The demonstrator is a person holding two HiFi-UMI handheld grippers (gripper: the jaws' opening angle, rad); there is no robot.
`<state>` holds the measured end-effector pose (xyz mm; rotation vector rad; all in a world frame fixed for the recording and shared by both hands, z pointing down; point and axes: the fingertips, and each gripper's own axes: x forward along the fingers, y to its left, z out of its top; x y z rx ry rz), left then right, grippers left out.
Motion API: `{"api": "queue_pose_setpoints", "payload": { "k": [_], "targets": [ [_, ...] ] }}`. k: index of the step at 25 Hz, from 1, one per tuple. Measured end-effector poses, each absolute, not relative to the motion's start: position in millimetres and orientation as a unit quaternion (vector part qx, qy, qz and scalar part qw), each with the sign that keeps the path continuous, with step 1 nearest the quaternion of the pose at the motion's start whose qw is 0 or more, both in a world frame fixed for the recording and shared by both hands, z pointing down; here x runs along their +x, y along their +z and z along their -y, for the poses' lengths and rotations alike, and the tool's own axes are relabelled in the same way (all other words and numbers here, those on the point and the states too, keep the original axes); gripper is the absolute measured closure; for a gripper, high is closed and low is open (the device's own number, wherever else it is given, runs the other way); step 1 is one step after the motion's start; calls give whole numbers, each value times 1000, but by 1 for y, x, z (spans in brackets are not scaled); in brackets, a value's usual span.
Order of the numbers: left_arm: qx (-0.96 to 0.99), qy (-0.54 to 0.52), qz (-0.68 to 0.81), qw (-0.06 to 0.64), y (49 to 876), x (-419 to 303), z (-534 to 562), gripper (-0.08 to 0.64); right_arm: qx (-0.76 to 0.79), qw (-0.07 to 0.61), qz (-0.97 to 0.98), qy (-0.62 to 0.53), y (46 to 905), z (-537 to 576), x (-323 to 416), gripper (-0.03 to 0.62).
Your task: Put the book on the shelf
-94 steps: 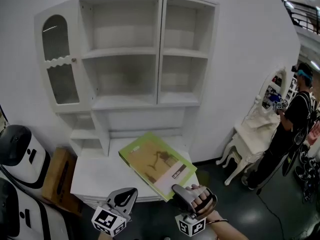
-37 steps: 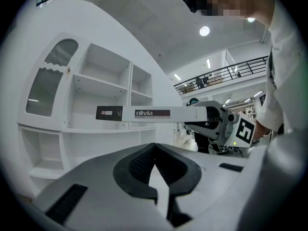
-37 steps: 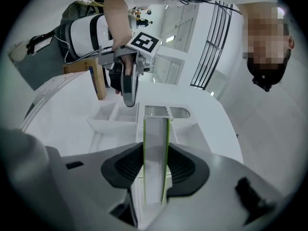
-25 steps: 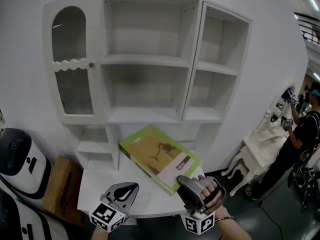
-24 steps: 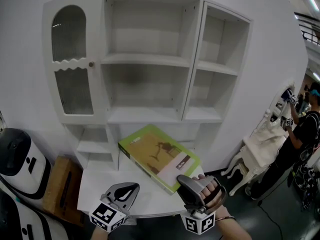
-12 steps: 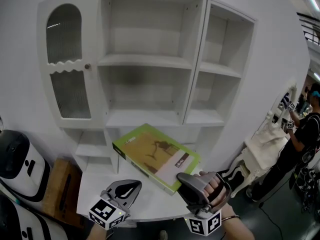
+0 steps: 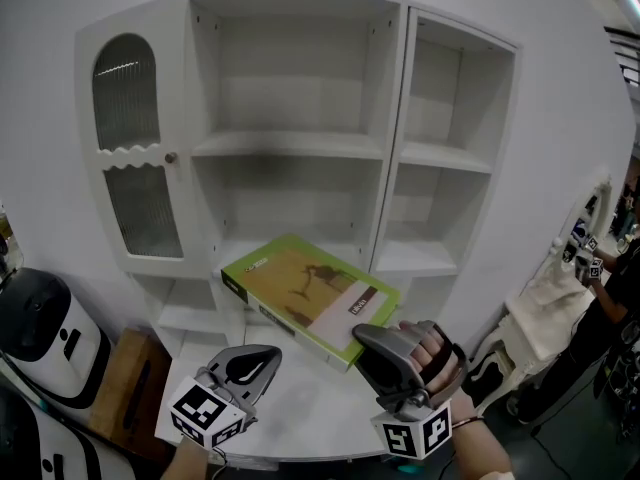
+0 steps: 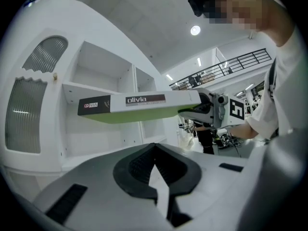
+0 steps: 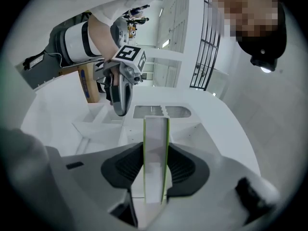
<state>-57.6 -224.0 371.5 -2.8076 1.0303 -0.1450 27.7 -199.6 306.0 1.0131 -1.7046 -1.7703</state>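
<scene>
A green-covered book hangs flat above the white desk top, its far edge level with the lowest open shelf of the white cabinet. My right gripper is shut on the book's near right corner. In the right gripper view the book stands edge-on between the pads. My left gripper is low on the left, shut and holding nothing, below and apart from the book. In the left gripper view I see the book's spine and the right gripper at its end.
The cabinet has empty open shelves and an arched glass door at its left. A white rounded machine and a wooden box stand to the left of the desk. A person and white furniture are at the far right.
The right gripper has carried the book up and a little left, from over the desk to the level of the lowest open shelf. The left gripper stays low and shut.
</scene>
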Motion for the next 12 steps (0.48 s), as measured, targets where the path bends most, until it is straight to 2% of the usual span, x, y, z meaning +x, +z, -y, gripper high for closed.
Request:
{"api": "queue_pose_setpoints", "payload": {
  "k": [4,12],
  "targets": [
    [-929,-42,-359,85,356,-48,239,552,363,223,619,-660,291,210,38,439],
    [-930,-32,-360,65,326,-23,264,552,339,197,643,-658,257,229,58,439]
  ]
}}
